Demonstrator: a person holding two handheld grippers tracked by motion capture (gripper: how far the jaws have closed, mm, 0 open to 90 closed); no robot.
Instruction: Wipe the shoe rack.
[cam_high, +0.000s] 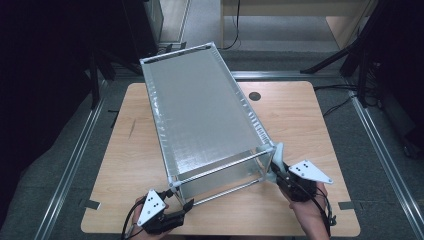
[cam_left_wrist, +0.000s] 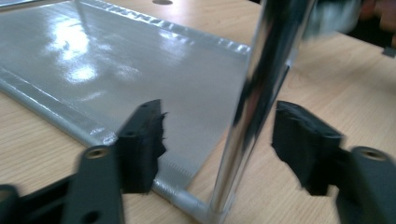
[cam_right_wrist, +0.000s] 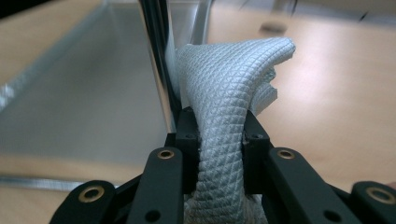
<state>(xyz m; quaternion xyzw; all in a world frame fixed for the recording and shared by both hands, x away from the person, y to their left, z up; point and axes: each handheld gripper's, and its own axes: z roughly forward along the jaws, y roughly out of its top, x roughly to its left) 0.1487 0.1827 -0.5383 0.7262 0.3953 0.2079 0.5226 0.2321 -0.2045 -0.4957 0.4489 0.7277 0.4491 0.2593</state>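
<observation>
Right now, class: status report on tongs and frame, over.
Left tongs open around chrome post. Right tongs shut on grey fabric. Nothing in the way.

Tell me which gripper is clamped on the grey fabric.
The right gripper: its jaws pinch the bunched grey fabric cover. The left gripper stands open around the chrome corner post.

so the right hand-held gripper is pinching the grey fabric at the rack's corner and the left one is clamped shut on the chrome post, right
Not quite. The left hand-held gripper is open: in the left gripper view its jaws stand apart on either side of the chrome post without touching it. The right hand-held gripper is indeed pinching the grey fabric.
</observation>
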